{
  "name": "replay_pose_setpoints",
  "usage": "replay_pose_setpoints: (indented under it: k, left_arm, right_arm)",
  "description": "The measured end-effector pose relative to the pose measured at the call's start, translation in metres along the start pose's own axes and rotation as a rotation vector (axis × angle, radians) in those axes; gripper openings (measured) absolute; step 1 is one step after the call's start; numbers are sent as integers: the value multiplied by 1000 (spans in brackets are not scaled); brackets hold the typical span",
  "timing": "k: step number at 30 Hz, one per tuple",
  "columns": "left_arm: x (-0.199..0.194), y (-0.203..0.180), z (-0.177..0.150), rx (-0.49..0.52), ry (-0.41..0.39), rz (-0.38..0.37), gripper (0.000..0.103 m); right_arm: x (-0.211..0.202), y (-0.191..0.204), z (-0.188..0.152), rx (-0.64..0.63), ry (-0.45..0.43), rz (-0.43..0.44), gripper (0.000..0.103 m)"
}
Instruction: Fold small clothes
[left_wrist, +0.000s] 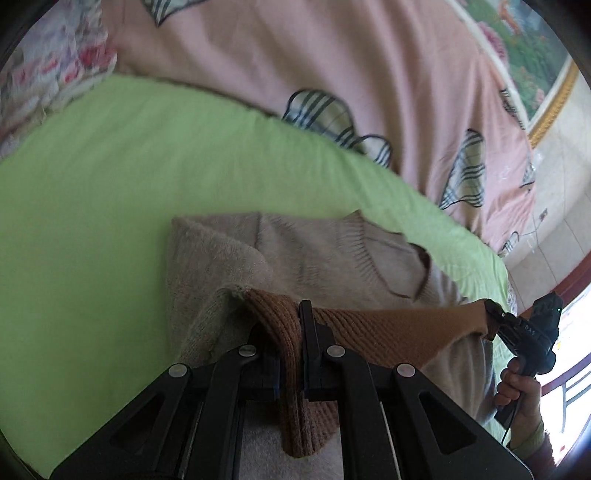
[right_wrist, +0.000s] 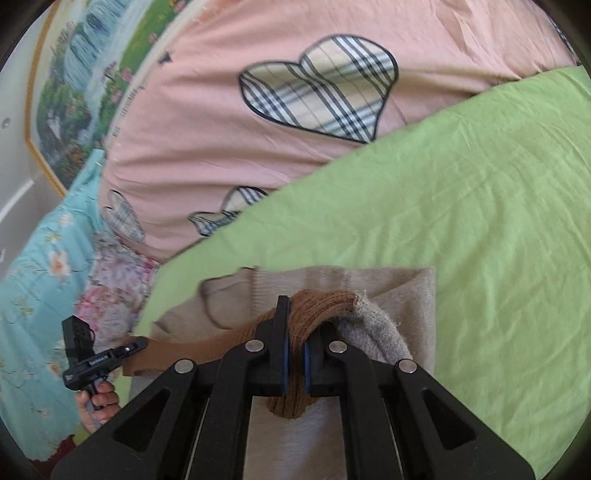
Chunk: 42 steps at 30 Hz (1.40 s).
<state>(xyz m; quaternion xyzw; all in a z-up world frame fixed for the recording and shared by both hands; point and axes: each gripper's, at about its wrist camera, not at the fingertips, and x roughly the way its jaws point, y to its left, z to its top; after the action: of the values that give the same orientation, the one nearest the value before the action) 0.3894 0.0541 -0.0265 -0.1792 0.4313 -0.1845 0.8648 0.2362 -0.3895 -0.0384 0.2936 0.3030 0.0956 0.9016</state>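
faint white letters "das" on the right claw body

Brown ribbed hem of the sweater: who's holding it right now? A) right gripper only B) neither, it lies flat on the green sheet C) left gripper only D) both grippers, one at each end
D: the left gripper and the right gripper are each shut on the brown ribbed hem, which stretches between them above the beige sweater on the green sheet.

Left hand-held gripper and right hand-held gripper both clamped tight.
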Motion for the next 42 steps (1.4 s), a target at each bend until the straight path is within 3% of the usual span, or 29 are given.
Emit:
replay_pose_setpoints:
  k: [4, 7, 10, 12, 14, 17, 19, 21, 25, 27, 29, 33, 38, 42]
  left_arm:
    - [4, 10, -7, -29, 1, -34, 11]
    - [-6, 14, -17, -55, -2, -53, 21]
    - [-29, 9, -32, -71, -14, -62, 27]
    - [-49, -3, -50, -64, -35, -94, 31]
    - [-60, -21, -67, -34, -40, -135, 42]
    - [-56, -54, -92, 61, 9, -164, 44]
    - [-47, -69, -101, 137, 36, -118, 44]
    - [-40, -68, -96, 161, 23, -29, 44]
    - [-47, -21, -63, 8, -40, 119, 43]
    - [-61, -3, -54, -55, -80, 135, 43]
    - [-78, 6, -55, -87, -124, 155, 43]
    - [-106, 9, -84, -137, -149, 113, 44]
    - [-130, -2, -144, -149, -124, 69, 44]
    - [-122, -24, -174, -105, -71, 36, 44]
  right_arm:
    - [18, -14, -10, 39, 51, -36, 9]
    - [12, -17, -15, 42, 43, -38, 11]
    - [-1, -14, -16, 43, 22, -56, 29]
    - [-19, -6, -19, 33, -21, -33, 32]
    - [-35, 12, -27, 1, -50, 7, 32]
    - [-40, 37, -50, -45, 9, 82, 32]
    - [-32, 50, -69, -78, 81, 101, 32]
    - [-26, 55, -81, -105, 120, 64, 32]
    - [-29, 24, -82, -34, 142, -109, 32]
    - [-43, 4, -80, 40, 98, -181, 32]
    - [-62, -4, -80, 93, 45, -185, 33]
    - [-90, 4, -92, 106, -13, -167, 52]
    - [-97, 21, -119, 123, -1, -89, 52]
    - [-101, 35, -143, 139, 12, -38, 52]
